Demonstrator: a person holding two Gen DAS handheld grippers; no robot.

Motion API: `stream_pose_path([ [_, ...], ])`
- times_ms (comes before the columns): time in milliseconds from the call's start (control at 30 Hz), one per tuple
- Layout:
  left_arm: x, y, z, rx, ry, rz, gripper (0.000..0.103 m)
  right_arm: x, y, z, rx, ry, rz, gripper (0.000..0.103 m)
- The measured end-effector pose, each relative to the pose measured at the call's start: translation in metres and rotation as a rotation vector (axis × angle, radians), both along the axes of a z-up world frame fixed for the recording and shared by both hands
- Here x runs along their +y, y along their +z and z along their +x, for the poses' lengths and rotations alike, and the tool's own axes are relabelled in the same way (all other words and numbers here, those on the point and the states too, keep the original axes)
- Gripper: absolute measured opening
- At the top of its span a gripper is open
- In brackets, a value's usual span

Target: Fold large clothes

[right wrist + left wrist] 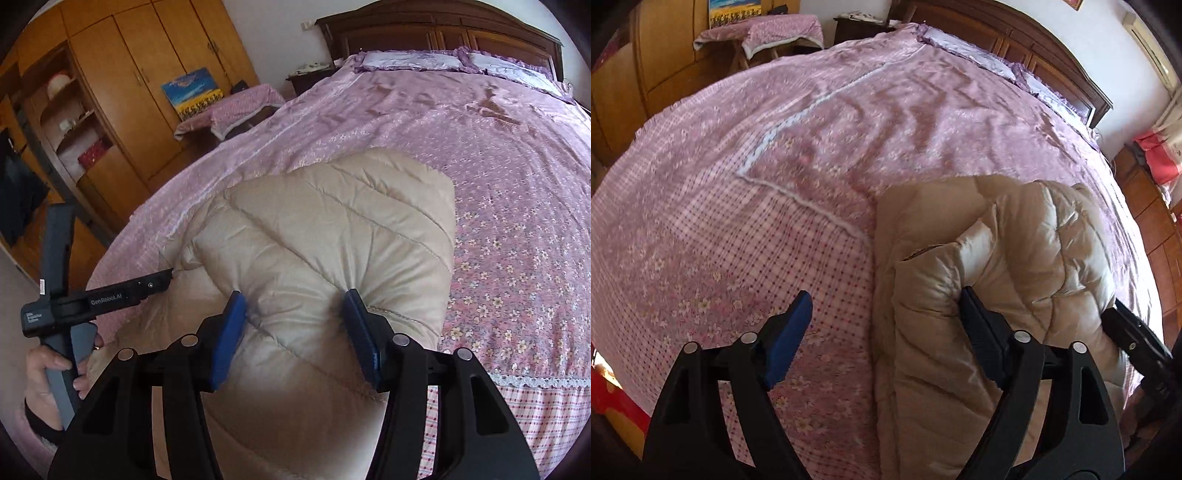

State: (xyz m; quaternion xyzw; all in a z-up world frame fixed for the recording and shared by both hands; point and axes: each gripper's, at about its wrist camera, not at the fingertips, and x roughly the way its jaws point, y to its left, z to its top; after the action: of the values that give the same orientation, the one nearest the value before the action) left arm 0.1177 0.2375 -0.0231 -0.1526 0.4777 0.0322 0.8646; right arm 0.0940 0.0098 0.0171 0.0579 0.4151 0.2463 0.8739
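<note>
The right gripper (293, 336) pinches a puffy fold of the beige quilted jacket (332, 221) between its blue pads. The left gripper (886, 339) stands spread wide at the jacket's left edge, gripping nothing. The jacket lies bunched near the foot of the pink floral bedspread (775, 184).

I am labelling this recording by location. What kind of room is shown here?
Most likely a home bedroom. A large bed with a pink floral cover fills the view, pillows lie against a dark wooden headboard, and a tall wooden wardrobe stands beside it.
</note>
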Motion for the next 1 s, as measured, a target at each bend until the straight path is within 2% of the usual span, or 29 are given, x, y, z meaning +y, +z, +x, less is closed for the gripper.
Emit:
stream_pose_path([
  [133, 0.005, -0.003, -0.001, 0.012, 0.014, -0.029, 0.086, -0.009, 0.005, -0.005, -0.008, -0.007, 0.046, 0.057],
  [167, 0.005, -0.001, -0.002, 0.011, 0.015, -0.014, 0.086, -0.016, 0.010, -0.009, -0.013, -0.017, 0.085, 0.062],
  [200, 0.005, 0.001, -0.002, 0.012, 0.013, -0.004, 0.086, -0.025, 0.014, -0.014, -0.022, -0.027, 0.127, 0.074],
  [233, 0.005, 0.003, -0.003, 0.013, 0.011, 0.003, 0.086, -0.036, 0.018, -0.020, -0.039, -0.050, 0.159, 0.081],
  [300, 0.005, 0.007, -0.003, 0.018, 0.008, 0.000, 0.086, -0.056, 0.022, -0.027, -0.045, -0.094, 0.186, 0.084],
  [433, 0.005, 0.017, -0.010, 0.016, 0.007, -0.059, 0.085, -0.084, 0.001, -0.023, 0.112, -0.099, 0.284, 0.085],
  [500, 0.001, 0.026, -0.020, -0.003, -0.019, -0.128, 0.085, -0.087, -0.013, -0.021, 0.172, -0.092, 0.297, 0.085],
  [567, -0.006, 0.029, -0.026, -0.001, -0.057, -0.165, 0.085, -0.086, -0.022, -0.021, 0.195, -0.076, 0.302, 0.086],
  [667, -0.018, 0.027, -0.030, 0.030, -0.094, -0.170, 0.085, -0.082, -0.027, -0.021, 0.213, -0.057, 0.326, 0.087],
  [767, -0.022, 0.018, -0.029, 0.053, -0.084, -0.162, 0.090, -0.080, -0.030, -0.017, 0.227, -0.045, 0.333, 0.089],
  [1000, -0.019, 0.002, -0.030, 0.078, -0.059, -0.225, 0.091, -0.075, -0.043, -0.003, 0.308, -0.017, 0.381, 0.093],
])
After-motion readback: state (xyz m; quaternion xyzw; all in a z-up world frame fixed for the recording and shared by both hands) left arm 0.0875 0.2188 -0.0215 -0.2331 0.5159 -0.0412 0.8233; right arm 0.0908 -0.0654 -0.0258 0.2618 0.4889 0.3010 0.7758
